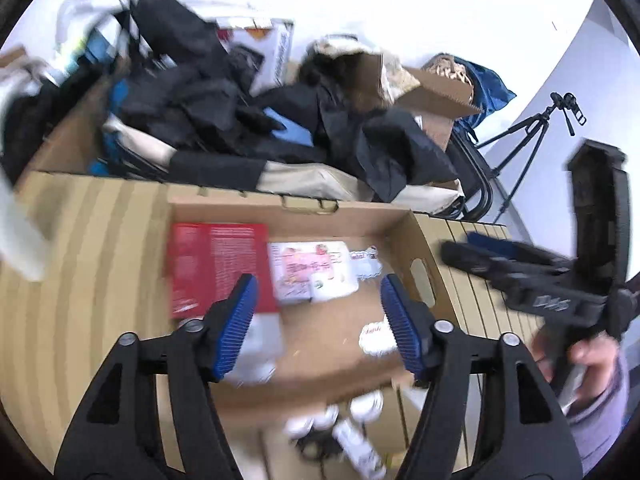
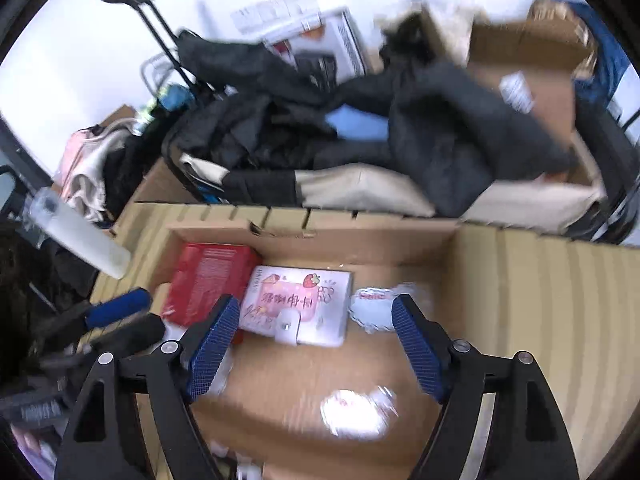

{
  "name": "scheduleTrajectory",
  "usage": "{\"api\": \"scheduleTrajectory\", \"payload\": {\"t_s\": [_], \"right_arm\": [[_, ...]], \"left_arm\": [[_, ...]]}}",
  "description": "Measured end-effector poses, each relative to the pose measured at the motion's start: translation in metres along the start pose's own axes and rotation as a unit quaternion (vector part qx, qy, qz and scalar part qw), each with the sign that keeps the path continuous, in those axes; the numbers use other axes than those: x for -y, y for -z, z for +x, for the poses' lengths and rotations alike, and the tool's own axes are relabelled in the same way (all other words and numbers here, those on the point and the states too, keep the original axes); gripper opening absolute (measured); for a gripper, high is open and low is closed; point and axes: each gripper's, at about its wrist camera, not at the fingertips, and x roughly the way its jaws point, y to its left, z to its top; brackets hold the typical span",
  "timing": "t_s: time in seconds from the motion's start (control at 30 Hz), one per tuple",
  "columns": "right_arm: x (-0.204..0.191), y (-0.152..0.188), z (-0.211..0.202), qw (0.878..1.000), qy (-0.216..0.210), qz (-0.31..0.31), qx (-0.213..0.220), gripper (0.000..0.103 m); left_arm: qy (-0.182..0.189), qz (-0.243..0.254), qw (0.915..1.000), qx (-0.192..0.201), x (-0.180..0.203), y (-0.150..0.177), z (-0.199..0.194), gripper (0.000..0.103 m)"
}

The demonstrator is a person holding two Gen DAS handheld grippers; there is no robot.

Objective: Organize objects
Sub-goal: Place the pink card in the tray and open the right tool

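Two wrist views over an open cardboard box (image 1: pixel 416 236) resting on a slatted table (image 1: pixel 80 240); both views are motion-blurred. The left tool (image 1: pixel 316 312) hovers above the box with its blue-padded fingers spread wide and nothing between them. The right tool (image 2: pixel 316 336) hovers likewise over the same box, fingers apart and empty; in the left wrist view it appears beside the box's right wall, above the table's right edge. Inside the box, a red box (image 2: pixel 208 284) lies flat in the far left corner. Just beside it, on its right, lies a white and pink carton (image 2: pixel 296 304) printed with a strawberry, and a small white item (image 2: pixel 287 326) rests on that carton's near edge. To the right of the carton is a pale blue packet (image 2: pixel 370 308) with red lettering. Nearer the front wall, on the bare box floor, lies a white wrapper (image 2: pixel 352 412), too blurred to identify. A white cylindrical bottle (image 2: pixel 78 236) shows tilted over the table's left edge. Beyond the table's far edge is a heap of dark clothing (image 2: pixel 440 128) piled over more cardboard boxes.
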Motion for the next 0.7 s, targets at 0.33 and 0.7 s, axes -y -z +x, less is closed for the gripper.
{"api": "scheduleTrajectory", "payload": {"t_s": [0.33, 0.7], "right_arm": [[-0.028, 0.087, -0.201, 0.997, 0.025, -0.061, 0.045, 0.082], [-0.058, 0.200, -0.300, 0.993, 0.041, -0.063, 0.089, 0.082]], "left_arm": [[-0.128, 0.050, 0.9895, 0.046, 0.035, 0.077, -0.186, 0.103], [-0.130, 0.045, 0.9816, 0.133, 0.065, 0.180, -0.319, 0.103]]}}
